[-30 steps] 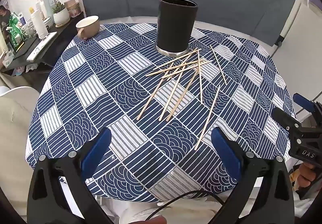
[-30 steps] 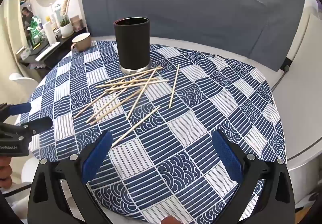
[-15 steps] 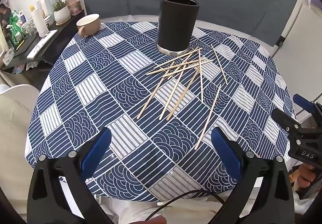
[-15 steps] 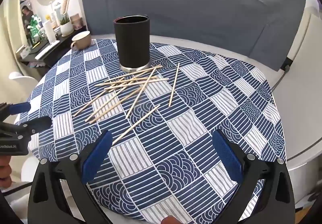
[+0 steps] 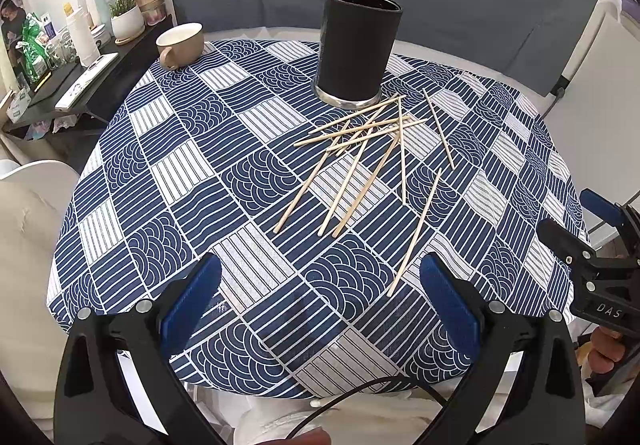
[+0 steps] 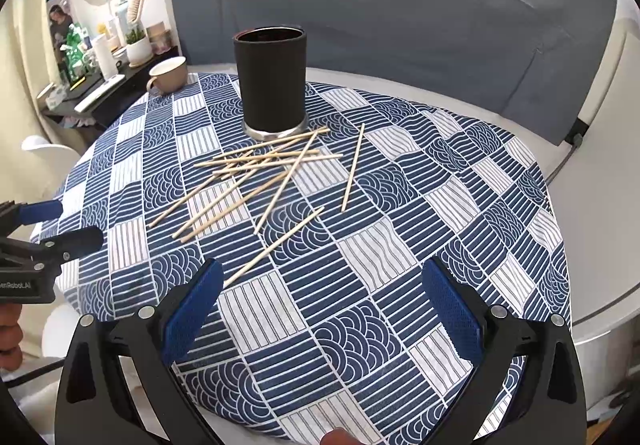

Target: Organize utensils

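Several wooden chopsticks (image 5: pixel 362 161) lie scattered on the blue patterned tablecloth (image 5: pixel 240 181), just in front of a tall black cylindrical holder (image 5: pixel 358 49). They also show in the right wrist view (image 6: pixel 264 181), with the holder (image 6: pixel 272 81) behind them. My left gripper (image 5: pixel 320 305) is open and empty above the near table edge. My right gripper (image 6: pixel 320 305) is open and empty above the near right part of the table. One loose chopstick (image 6: pixel 274 247) lies closest to the right gripper's left finger.
A beige cup (image 5: pixel 180 45) stands at the table's far left edge. A dark side shelf (image 5: pixel 68 85) with bottles and a plant is beyond it. A grey padded backrest (image 6: pixel 380 5) runs behind the table. A white chair (image 5: pixel 28 229) is at the left.
Both grippers have drifted slightly; the views shift a little. The chopsticks and holder have not moved.
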Demonstrator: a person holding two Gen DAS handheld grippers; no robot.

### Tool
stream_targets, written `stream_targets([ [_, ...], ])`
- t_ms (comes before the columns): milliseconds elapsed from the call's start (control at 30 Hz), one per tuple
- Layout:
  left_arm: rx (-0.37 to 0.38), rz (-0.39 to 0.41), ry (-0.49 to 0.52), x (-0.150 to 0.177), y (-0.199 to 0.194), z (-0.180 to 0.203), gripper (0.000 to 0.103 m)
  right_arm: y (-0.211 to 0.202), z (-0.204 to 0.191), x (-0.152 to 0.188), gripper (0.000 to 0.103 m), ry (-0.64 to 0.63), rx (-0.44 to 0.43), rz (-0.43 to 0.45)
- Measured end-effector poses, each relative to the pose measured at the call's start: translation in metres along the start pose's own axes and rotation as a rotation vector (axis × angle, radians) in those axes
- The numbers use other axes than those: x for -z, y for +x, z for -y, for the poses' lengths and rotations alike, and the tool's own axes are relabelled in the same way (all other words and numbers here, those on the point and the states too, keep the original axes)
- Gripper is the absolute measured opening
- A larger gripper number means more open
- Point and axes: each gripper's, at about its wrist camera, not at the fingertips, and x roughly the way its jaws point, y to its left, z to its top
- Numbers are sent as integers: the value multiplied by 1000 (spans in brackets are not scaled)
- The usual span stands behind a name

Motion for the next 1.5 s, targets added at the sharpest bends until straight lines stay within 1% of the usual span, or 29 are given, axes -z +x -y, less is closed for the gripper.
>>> stream_targets([
  [467, -7, 1, 8, -1, 2, 1, 97, 2, 0, -1, 95, 0, -3, -2],
  [833, -5, -17, 18, -5, 7, -2, 97, 9, -3, -2, 95, -2, -3, -16],
  [1233, 5, -42, 35, -12, 13, -10, 97, 16, -10, -5, 95, 6, -3, -48],
  [1500, 34, -80, 27, -20, 24, -23, 97, 24, -22, -6, 95, 6, 9, -84],
])
